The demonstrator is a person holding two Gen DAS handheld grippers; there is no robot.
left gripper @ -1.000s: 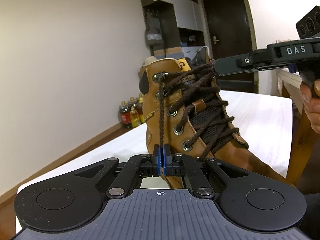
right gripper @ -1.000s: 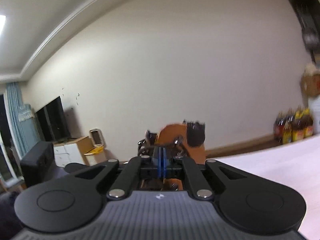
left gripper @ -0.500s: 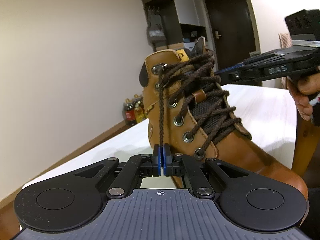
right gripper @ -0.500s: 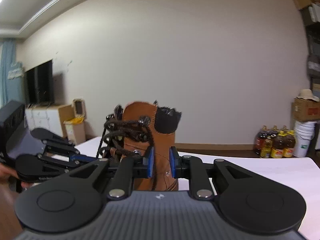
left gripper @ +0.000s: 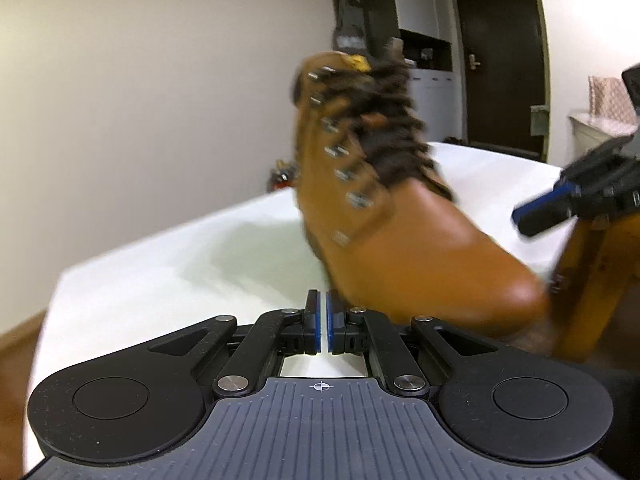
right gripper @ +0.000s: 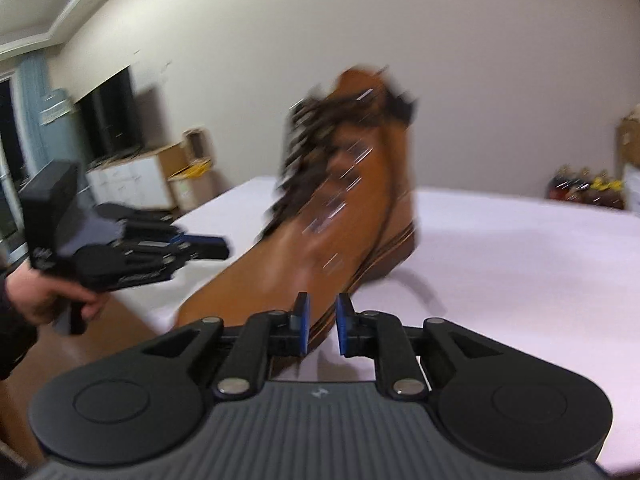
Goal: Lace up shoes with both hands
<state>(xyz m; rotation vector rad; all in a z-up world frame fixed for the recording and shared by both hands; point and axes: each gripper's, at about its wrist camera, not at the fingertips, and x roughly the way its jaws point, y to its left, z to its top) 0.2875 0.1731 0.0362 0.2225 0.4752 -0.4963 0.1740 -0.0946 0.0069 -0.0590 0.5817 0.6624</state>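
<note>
A tan leather boot (left gripper: pixel 400 240) with dark brown laces (left gripper: pixel 392 140) stands on the white table (left gripper: pixel 180 272), blurred by motion. My left gripper (left gripper: pixel 323 314) sits low by the boot's toe, jaws closed to a thin slit with no lace between them. The right wrist view shows the boot (right gripper: pixel 320 220) from its other side, laces (right gripper: pixel 304 160) up the front. My right gripper (right gripper: pixel 323 314) is near the sole, its jaws opening with nothing between them. Each gripper shows in the other's view: the right gripper (left gripper: pixel 532 216) and the left gripper (right gripper: pixel 208 246), gripped by a hand (right gripper: pixel 44 296).
A wooden chair frame (left gripper: pixel 592 280) stands just past the table's right edge. Bottles (right gripper: pixel 584 192) line the far wall on the floor. A television (right gripper: pixel 112 120) and cardboard boxes (right gripper: pixel 188 184) sit beyond the table's left side. A dark door (left gripper: pixel 500 60) is at the back.
My left gripper no longer holds the lace strand it pinched and has dropped toward the toe. My right gripper has gone from shut to open and come down from the boot's top.
</note>
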